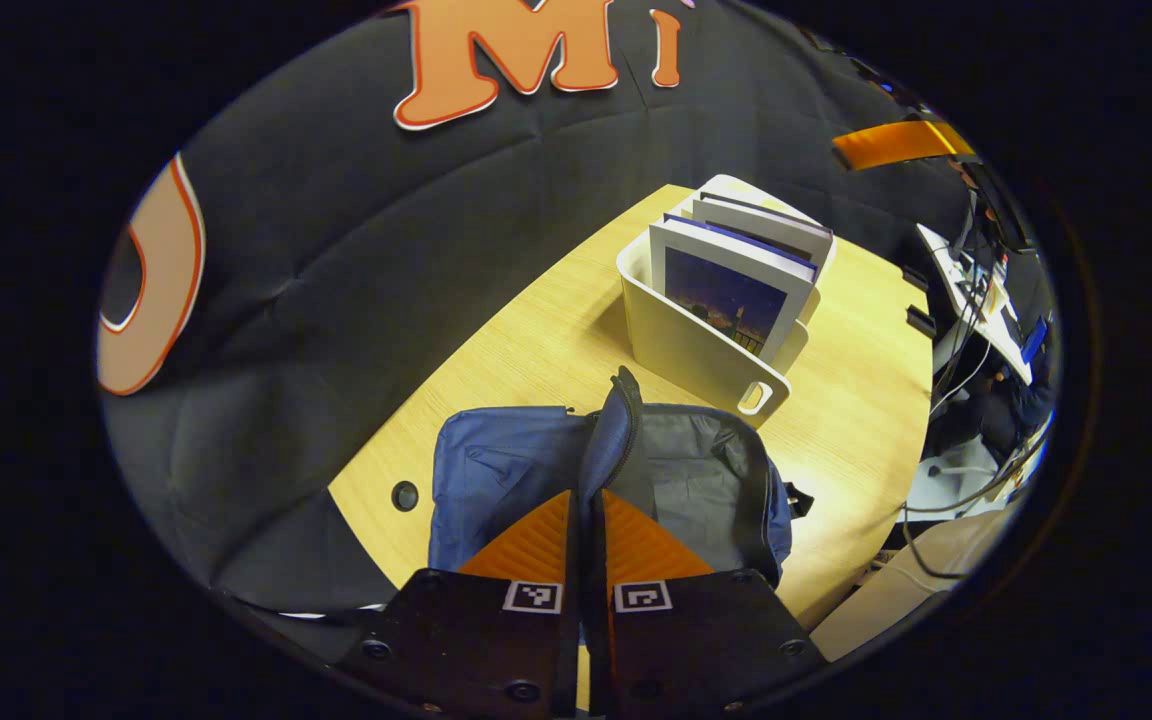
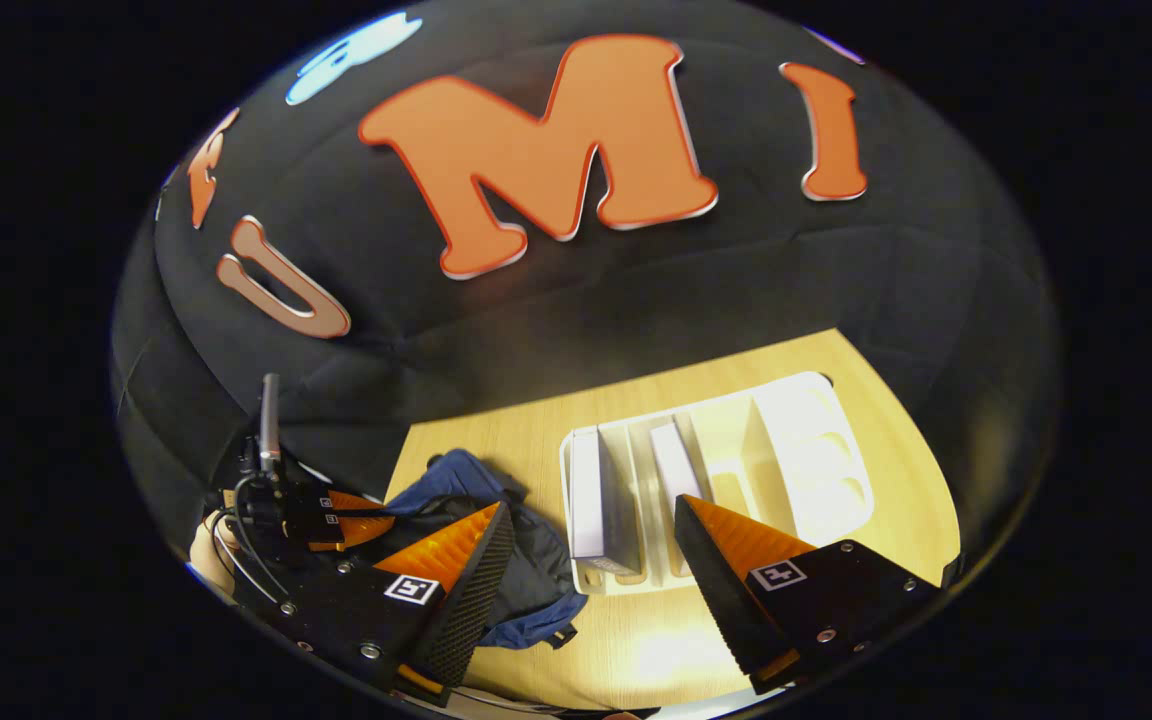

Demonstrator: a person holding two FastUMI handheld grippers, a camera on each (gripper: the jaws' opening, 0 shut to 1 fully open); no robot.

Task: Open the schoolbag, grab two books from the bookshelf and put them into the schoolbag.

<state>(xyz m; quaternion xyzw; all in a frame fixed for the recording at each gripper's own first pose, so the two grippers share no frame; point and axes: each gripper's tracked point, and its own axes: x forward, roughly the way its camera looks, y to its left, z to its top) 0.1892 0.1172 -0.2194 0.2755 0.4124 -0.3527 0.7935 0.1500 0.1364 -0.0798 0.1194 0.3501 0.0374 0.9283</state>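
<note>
The blue schoolbag (image 1: 506, 470) lies on the wooden table (image 1: 536, 340) with its grey-lined mouth agape. My left gripper (image 1: 586, 495) is shut on the bag's zipper edge, which stands up between the fingers. Behind the bag, a white bookshelf (image 1: 686, 350) holds upright books (image 1: 736, 290). My right gripper (image 2: 596, 510) hovers open above that bookshelf (image 2: 806, 440), its fingers spread to either side of a white book (image 2: 591, 490). A second book (image 2: 676, 465) stands one slot over. The schoolbag (image 2: 451, 475) lies left of the shelf, with the left gripper (image 2: 361, 520) at it.
A round cable hole (image 1: 404, 494) sits in the table left of the bag. Beyond the table's right edge are a desk with cables and equipment (image 1: 976, 300). The shelf's right-hand slots (image 2: 816, 470) hold nothing.
</note>
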